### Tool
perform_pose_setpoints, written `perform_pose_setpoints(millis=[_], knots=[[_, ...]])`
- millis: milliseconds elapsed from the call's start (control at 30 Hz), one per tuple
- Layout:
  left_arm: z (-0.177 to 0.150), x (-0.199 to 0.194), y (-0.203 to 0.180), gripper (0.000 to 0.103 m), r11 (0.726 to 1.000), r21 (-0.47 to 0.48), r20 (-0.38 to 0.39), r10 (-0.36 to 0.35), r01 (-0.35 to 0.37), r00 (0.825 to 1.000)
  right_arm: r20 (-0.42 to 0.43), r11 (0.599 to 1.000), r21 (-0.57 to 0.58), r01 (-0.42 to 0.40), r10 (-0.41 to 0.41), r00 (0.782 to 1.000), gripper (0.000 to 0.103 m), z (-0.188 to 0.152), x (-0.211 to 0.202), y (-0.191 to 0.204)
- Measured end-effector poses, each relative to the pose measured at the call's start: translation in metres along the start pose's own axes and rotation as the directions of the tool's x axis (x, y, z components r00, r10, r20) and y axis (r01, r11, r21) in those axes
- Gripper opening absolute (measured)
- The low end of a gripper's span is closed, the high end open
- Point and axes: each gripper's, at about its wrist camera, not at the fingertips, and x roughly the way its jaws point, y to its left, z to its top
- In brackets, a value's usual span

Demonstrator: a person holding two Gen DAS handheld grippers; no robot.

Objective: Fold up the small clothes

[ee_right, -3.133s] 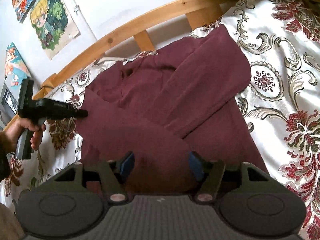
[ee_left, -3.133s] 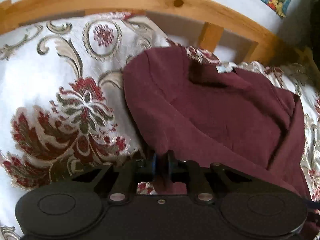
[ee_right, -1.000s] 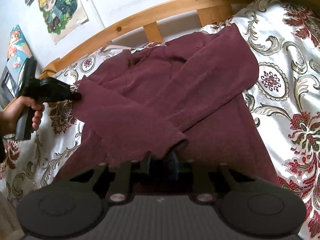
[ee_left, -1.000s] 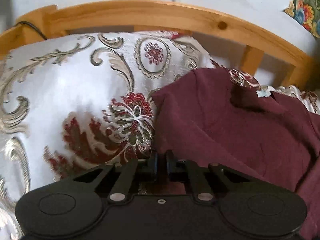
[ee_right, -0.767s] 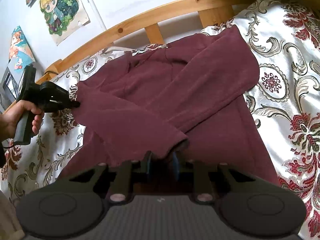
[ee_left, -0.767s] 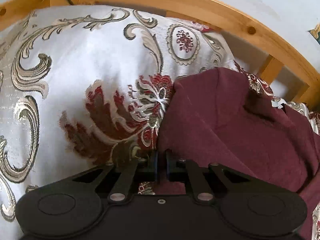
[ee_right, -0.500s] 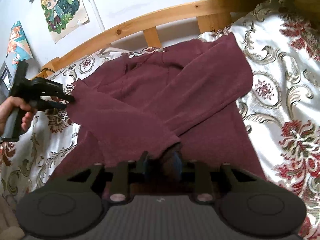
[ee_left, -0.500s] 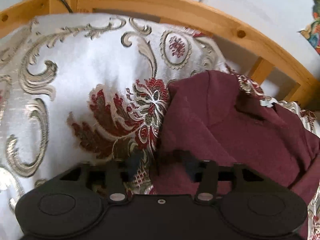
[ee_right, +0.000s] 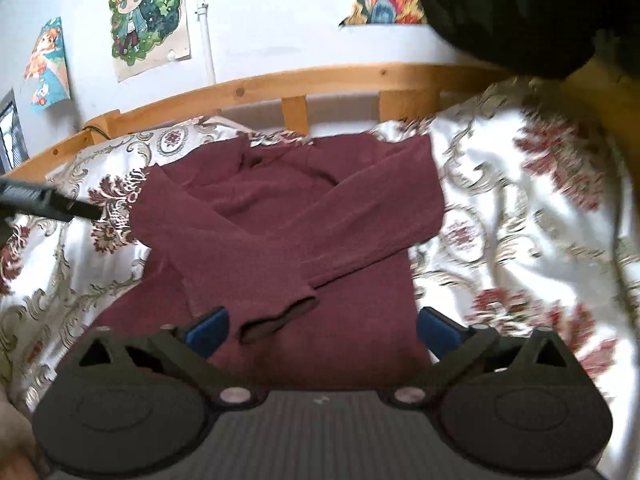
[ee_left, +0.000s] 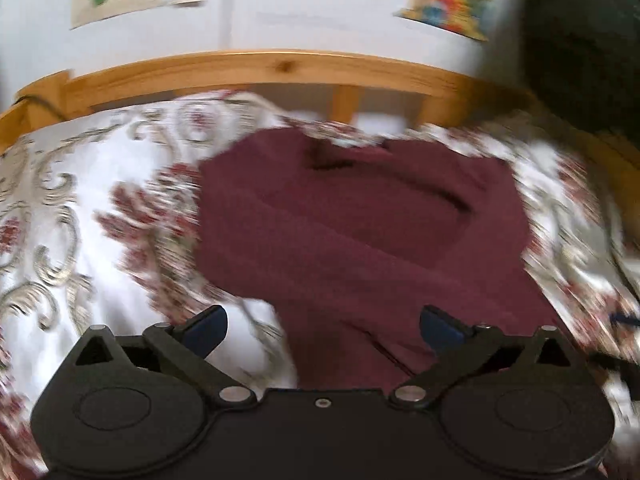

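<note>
A maroon long-sleeved sweater lies flat on the patterned bedspread, both sleeves folded across its chest. One sleeve cuff lies just ahead of my right gripper, which is open and empty above the hem. The left wrist view is blurred. There the sweater lies ahead, and my left gripper is open and empty at its lower left side. The left gripper's tip also shows in the right wrist view, just left of the sweater.
A wooden bed rail runs along the far side, with posters on the wall behind. A dark object hangs at the upper right. The bedspread extends on both sides of the sweater.
Both grippers have opened and let go of the sleeve they held. Both have pulled back from the sweater, and the sleeve now lies across the chest.
</note>
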Motion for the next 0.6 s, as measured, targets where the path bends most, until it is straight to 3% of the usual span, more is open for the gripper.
perform_pose_setpoints(millis=[133, 233, 333, 433, 500, 600], knots=[[-0.032, -0.010, -0.034, 0.102, 0.992, 0.108, -0.017, -0.061, 0.063, 0.998, 0.005, 0.998, -0.021, 0.057, -0.057, 0.998, 0.103, -0.003, -0.025, -0.007], [-0.059, -0.014, -0.045, 0.102, 0.985, 0.131, -0.035, -0.105, 0.109, 0.994, -0.028, 0.996, -0.039, 0.083, -0.084, 0.996, 0.103, -0.009, -0.037, -0.012], [-0.081, -0.011, -0.053, 0.102, 0.973, 0.171, -0.111, -0.138, 0.155, 0.984, -0.089, 0.993, -0.077, 0.088, -0.095, 0.991, 0.103, -0.020, -0.042, -0.013], [-0.093, -0.010, -0.065, 0.102, 0.944, 0.258, -0.185, -0.162, 0.207, 0.969, -0.167, 0.991, -0.122, 0.050, -0.070, 0.983, 0.103, -0.029, -0.041, -0.008], [-0.100, -0.007, -0.075, 0.102, 0.922, 0.314, -0.216, -0.163, 0.226, 0.963, -0.201, 0.987, -0.159, 0.034, -0.066, 0.977, 0.103, -0.033, -0.034, 0.000], [-0.108, 0.007, -0.086, 0.102, 0.902, 0.373, -0.290, -0.107, 0.215, 0.951, -0.254, 0.973, -0.230, 0.014, -0.074, 0.964, 0.103, -0.040, -0.021, 0.016]])
